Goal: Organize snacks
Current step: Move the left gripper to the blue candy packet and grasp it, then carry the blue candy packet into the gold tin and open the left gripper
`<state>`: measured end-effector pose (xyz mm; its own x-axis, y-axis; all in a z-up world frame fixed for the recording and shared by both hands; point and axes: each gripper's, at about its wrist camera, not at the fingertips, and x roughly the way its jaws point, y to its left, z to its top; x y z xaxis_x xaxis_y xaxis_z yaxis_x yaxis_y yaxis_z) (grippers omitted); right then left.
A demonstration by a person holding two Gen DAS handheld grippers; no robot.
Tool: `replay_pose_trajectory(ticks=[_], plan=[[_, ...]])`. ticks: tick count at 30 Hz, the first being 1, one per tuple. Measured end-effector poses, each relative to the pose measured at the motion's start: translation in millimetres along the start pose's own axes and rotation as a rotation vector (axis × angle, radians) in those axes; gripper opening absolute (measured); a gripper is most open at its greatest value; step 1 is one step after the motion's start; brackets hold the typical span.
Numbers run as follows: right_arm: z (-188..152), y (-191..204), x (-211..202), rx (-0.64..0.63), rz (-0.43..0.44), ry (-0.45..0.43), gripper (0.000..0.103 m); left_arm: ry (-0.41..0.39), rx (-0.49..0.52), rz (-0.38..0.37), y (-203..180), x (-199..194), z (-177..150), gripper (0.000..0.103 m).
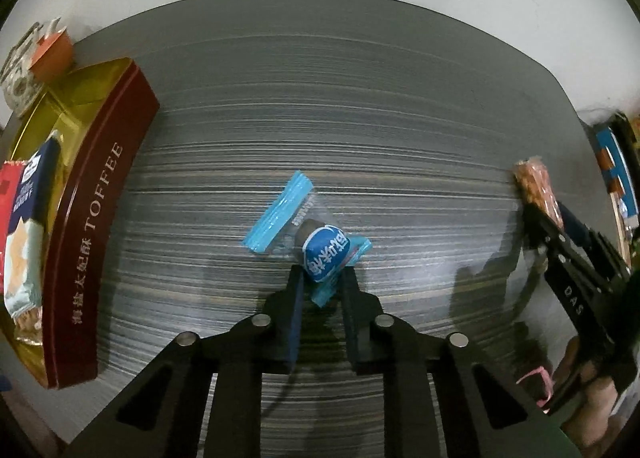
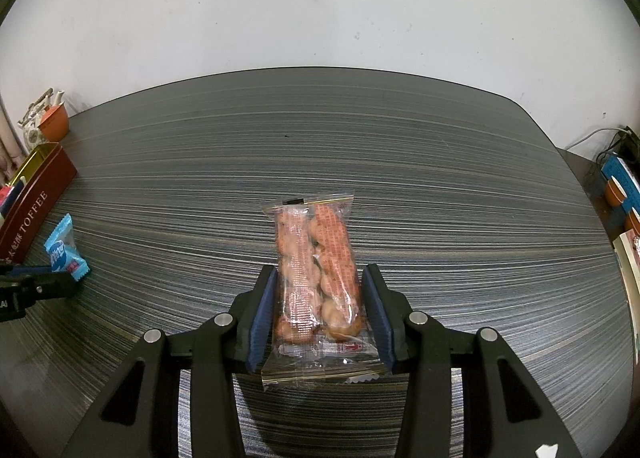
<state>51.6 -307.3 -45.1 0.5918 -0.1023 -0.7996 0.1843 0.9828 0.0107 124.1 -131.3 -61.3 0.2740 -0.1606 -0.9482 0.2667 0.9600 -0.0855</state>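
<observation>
My left gripper (image 1: 322,272) is shut on a blue-wrapped candy (image 1: 316,246) and holds it just above the striped grey table. It also shows in the right wrist view (image 2: 64,248). My right gripper (image 2: 320,278) is shut on a clear packet of orange peanuts (image 2: 320,270); the packet also shows in the left wrist view (image 1: 538,189). A dark red TOFFEE tin (image 1: 100,225) stands open to the left of the left gripper, with snack packets (image 1: 24,234) inside. It also shows at the left edge of the right wrist view (image 2: 36,201).
An orange cup (image 2: 54,125) and a patterned teapot (image 2: 34,125) stand at the table's back left corner by the white wall. A side table at the right holds a blue box (image 2: 620,177) and cables. The table's rounded far edge (image 2: 320,71) meets the wall.
</observation>
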Motion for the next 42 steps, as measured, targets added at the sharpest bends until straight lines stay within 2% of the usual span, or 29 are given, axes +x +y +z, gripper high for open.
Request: replay_pose_trajectory(ticks=[8, 12, 14, 16, 17, 18, 21, 28, 36, 39, 41, 42], plan=[[0.2, 0.1, -0.1, 0.0, 0.0, 0.0, 0.041, -0.019, 0.061, -0.02, 9.1, -12.8, -12.8, 0.007], [-0.1, -0.1, -0.2, 0.0, 0.0, 0.0, 0.041, -0.025, 0.084, -0.015, 17.2, -19.9, -20.6, 0.006], [-0.3, 0.0, -0.5, 0.0, 0.0, 0.0, 0.041, -0.033, 0.084, -0.05, 20.6, -23.8, -24.9, 0.006], [-0.5, -0.2, -0.5, 0.0, 0.0, 0.0, 0.041, -0.038, 0.077, -0.042, 22.3, -27.3, -25.3, 0.007], [-0.7, 0.1, -0.9, 0.0, 0.0, 0.0, 0.041, -0.034, 0.073, -0.064, 22.7, -28.3, -24.5, 0.008], [-0.7, -0.2, -0.7, -0.001, 0.0, 0.0, 0.041, -0.031, 0.061, -0.081, 23.4, -29.3, -23.8, 0.01], [-0.9, 0.0, -0.9, -0.001, 0.0, 0.0, 0.041, -0.032, 0.011, -0.07, 24.8, -31.2, -21.6, 0.022], [-0.7, -0.6, -1.0, -0.002, 0.004, 0.0, 0.043, -0.026, -0.085, -0.105, 21.7, -30.1, -3.1, 0.024], [-3.4, -1.5, -3.3, -0.005, 0.007, 0.001, 0.045, 0.041, -0.217, -0.094, 28.6, -6.3, 8.2, 0.027], [-2.8, -2.7, -3.5, -0.004, 0.007, 0.001, 0.045, 0.038, -0.219, -0.097, 30.1, -7.8, 9.9, 0.028], [-2.9, -2.7, -3.7, -0.004, 0.008, 0.001, 0.045, 0.03, -0.22, -0.101, 40.0, -18.4, 8.9, 0.037], [-2.8, -2.5, -3.5, -0.004, 0.008, 0.001, 0.045, 0.026, -0.224, -0.098, 40.0, -20.4, 9.4, 0.053]])
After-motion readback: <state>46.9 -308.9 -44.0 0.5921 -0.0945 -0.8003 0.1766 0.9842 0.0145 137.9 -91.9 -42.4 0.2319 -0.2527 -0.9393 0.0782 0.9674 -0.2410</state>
